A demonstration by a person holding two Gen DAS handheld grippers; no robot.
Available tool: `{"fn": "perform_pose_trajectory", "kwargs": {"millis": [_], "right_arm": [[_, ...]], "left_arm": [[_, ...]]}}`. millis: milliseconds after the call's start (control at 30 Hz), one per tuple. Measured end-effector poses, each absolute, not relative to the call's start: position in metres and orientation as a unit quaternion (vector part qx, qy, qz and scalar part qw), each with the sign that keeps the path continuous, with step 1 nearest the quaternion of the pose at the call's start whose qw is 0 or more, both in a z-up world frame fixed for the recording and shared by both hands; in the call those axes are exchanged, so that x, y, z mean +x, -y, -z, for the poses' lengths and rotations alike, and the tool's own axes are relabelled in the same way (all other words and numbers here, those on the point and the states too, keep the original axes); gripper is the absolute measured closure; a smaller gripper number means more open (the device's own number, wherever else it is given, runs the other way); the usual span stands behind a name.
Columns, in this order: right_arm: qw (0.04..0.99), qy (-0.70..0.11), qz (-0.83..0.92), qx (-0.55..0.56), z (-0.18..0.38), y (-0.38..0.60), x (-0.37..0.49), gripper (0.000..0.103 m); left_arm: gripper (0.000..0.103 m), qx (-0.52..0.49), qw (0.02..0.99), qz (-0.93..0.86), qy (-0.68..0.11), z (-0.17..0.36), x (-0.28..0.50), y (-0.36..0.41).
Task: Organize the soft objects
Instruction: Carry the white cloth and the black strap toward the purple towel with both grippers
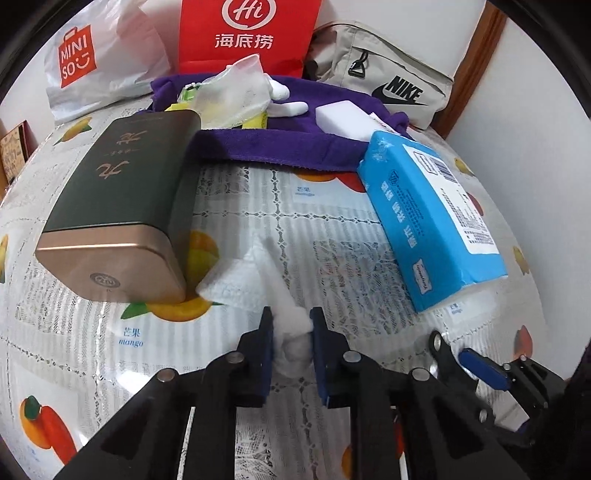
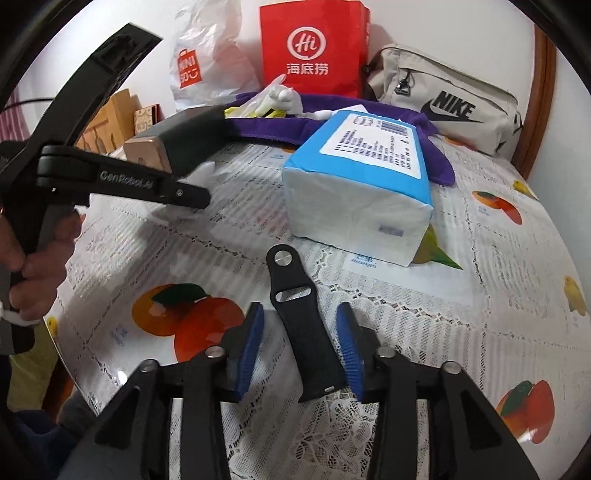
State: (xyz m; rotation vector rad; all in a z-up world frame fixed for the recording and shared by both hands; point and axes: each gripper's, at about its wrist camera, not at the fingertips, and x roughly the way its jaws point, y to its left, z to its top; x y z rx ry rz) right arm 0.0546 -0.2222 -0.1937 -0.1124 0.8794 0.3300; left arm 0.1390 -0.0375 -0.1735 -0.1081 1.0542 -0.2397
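Note:
My left gripper [image 1: 291,321] is shut on a crumpled white tissue [image 1: 255,277] that trails forward over the table, next to a dark green and gold tin [image 1: 122,199]. A blue tissue pack [image 1: 428,218] lies to the right; it also shows in the right wrist view [image 2: 354,184]. My right gripper [image 2: 299,325] is open, its fingers either side of a black watch strap [image 2: 303,325] lying flat on the table. A purple cloth [image 1: 266,144] at the back holds a white sponge [image 1: 347,118] and a clear plastic bag [image 1: 232,96].
A red Haidilao bag [image 1: 247,33], a white Miniso bag [image 1: 99,59] and a beige Nike pouch [image 1: 384,77] stand against the back wall. The table has a fruit-print cover [image 2: 480,295]. The left gripper's body [image 2: 122,181] crosses the right wrist view.

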Motion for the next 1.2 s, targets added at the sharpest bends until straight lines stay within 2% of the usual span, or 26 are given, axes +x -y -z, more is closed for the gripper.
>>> {"fn": "perform_pose_trajectory", "kwargs": {"millis": [200,400,633,1200], "right_arm": [[0.883,-0.436,-0.167,-0.037,0.191,0.225,0.060,0.081],[0.875,-0.448,-0.181,-0.027,0.190,0.231,0.060,0.080],[0.887,-0.427,-0.169,-0.041,0.192,0.218,0.054,0.082],[0.892,-0.421,-0.161,-0.017,0.164,0.225,0.048,0.083]], "left_arm": [[0.086,-0.065,0.857,0.120,-0.497,0.162,0.125,0.027],[0.086,-0.074,0.862,0.110,-0.489,0.151,0.113,0.008],[0.086,-0.094,0.866,0.103,-0.481,0.142,0.104,-0.006],[0.086,-0.095,0.880,0.094,-0.456,0.114,0.090,-0.021]]}}
